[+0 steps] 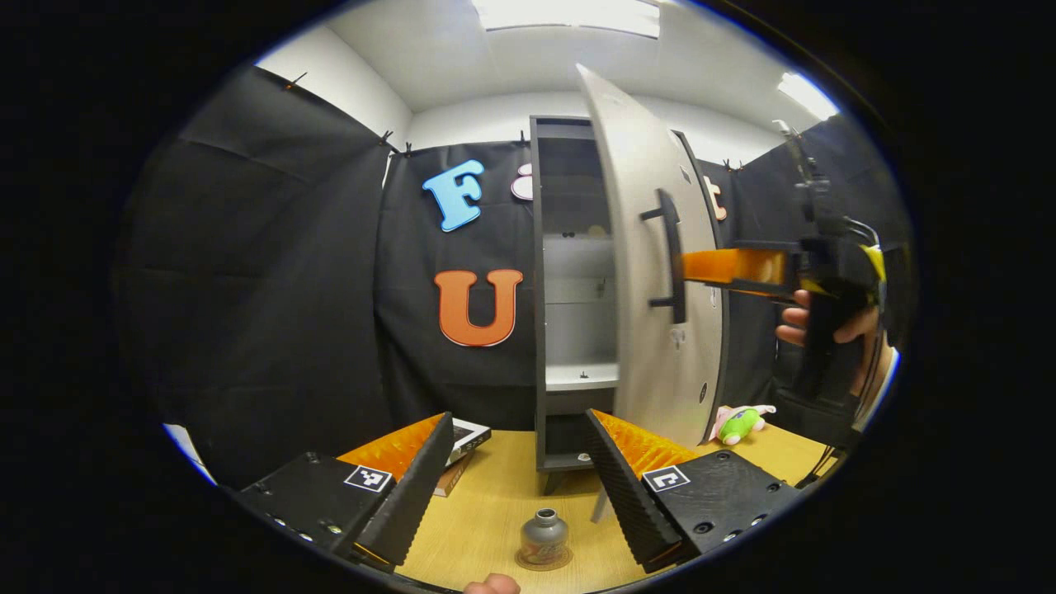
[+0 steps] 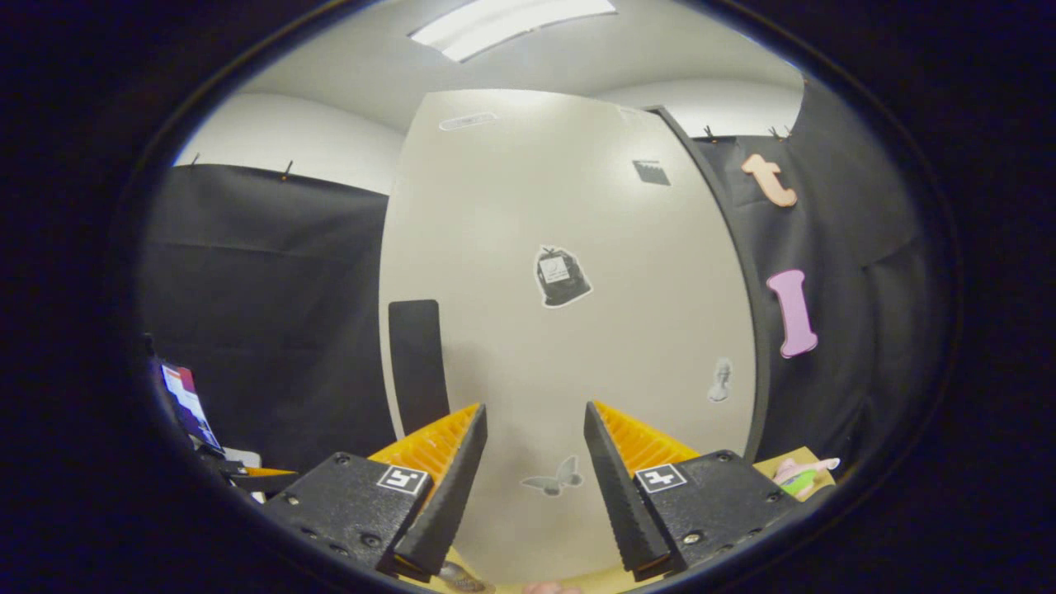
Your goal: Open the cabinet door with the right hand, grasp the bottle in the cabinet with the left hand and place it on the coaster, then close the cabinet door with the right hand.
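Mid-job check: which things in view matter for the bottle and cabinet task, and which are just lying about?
Job:
cabinet, its door half open, door handle
bottle standing on the coaster
left tool, open
right tool, open, facing the door

Lying about:
books on the table
plush toy

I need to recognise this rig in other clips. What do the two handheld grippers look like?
The left gripper and right gripper each have two ridged, wedge-shaped fingers on black blocks carrying small square black-and-white tags. In the left gripper view, the right gripper's black handle has yellow trim.
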Tool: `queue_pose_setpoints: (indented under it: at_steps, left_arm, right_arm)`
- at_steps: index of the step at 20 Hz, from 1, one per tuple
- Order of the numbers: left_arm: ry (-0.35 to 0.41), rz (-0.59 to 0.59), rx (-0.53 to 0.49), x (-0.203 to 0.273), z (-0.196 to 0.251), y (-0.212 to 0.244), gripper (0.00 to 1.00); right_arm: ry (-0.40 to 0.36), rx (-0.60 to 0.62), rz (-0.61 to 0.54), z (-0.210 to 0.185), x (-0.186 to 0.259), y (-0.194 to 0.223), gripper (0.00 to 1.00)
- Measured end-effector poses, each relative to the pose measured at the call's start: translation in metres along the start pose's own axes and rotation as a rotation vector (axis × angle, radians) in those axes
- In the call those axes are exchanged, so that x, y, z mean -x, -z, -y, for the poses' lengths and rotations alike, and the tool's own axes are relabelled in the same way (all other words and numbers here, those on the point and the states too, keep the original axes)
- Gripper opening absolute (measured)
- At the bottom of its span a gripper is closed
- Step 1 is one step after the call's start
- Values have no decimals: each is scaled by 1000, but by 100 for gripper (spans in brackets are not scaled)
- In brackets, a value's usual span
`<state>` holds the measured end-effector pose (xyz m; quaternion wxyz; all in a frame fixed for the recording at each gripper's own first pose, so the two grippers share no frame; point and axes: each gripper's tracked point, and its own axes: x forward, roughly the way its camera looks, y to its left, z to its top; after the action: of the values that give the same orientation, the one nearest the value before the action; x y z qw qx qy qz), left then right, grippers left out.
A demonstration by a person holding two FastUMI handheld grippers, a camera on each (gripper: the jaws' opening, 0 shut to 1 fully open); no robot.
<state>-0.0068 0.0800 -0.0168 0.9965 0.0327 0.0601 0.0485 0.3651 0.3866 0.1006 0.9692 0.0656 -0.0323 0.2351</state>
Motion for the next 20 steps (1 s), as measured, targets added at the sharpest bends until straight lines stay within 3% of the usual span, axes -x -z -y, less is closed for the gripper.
queue_pose_setpoints:
  at_steps: [4, 8, 14, 18, 20]
  left_arm:
    - [-19, -1, 4, -1, -10, 4, 94]
    - [-29, -12, 10, 1, -14, 11, 94]
    - [-4, -7, 13, 1, 2, 15, 94]
    - [37, 17, 47, -1, 25, 11, 94]
    - [47, 24, 45, -2, 33, 11, 94]
  right_arm:
    - [46, 0, -31, 10, -49, 21, 78]
    - [89, 34, -2, 24, -35, 15, 80]
    - [171, 69, -3, 45, 65, 8, 81]
    - [297, 123, -17, 78, 154, 12, 81]
    - [364, 127, -38, 95, 197, 21, 86]
